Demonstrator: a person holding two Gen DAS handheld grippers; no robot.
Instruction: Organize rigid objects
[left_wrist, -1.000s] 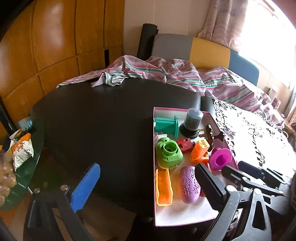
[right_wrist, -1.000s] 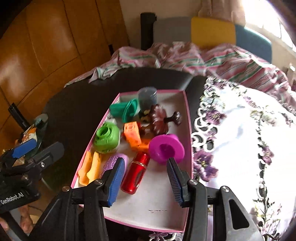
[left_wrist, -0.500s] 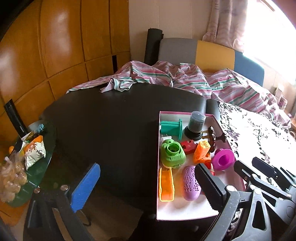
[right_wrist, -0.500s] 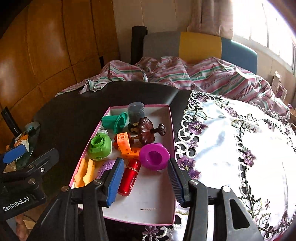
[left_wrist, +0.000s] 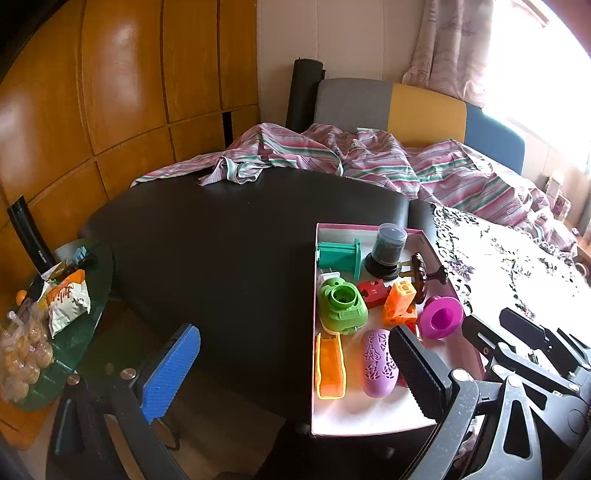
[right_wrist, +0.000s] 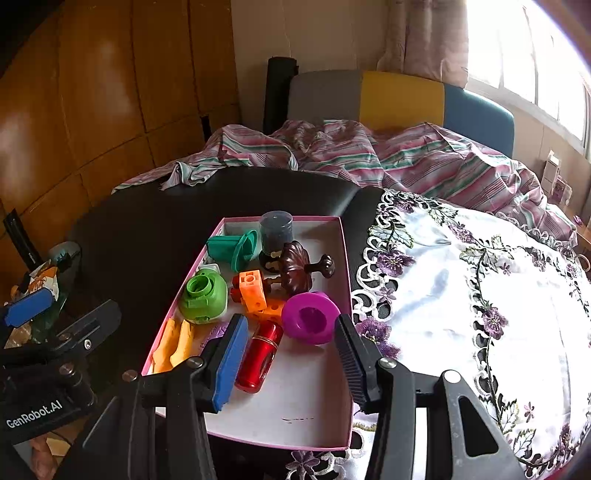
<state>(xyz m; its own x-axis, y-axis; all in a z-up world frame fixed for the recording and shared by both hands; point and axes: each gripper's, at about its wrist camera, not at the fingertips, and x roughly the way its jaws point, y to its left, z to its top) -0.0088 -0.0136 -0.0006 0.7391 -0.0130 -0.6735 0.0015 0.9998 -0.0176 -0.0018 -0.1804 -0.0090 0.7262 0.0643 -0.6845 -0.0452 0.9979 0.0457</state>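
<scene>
Wood panelling (left_wrist: 110, 92) was seen behind a dark tabletop (left_wrist: 221, 240). On it a pink-rimmed tray (right_wrist: 343, 258) was set, in which the magenta cup (right_wrist: 310, 317) and red cylinder (right_wrist: 260, 356) lay. Both the left tool (left_wrist: 291, 373) and right tool (right_wrist: 291, 362) were held released, nothing grasped.

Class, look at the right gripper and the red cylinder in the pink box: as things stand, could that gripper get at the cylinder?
Probably yes. The right gripper hangs open and empty just above the red cylinder, which lies on its side on the pink box floor with bare floor on its near side. The magenta cup crowds its far end.
</scene>
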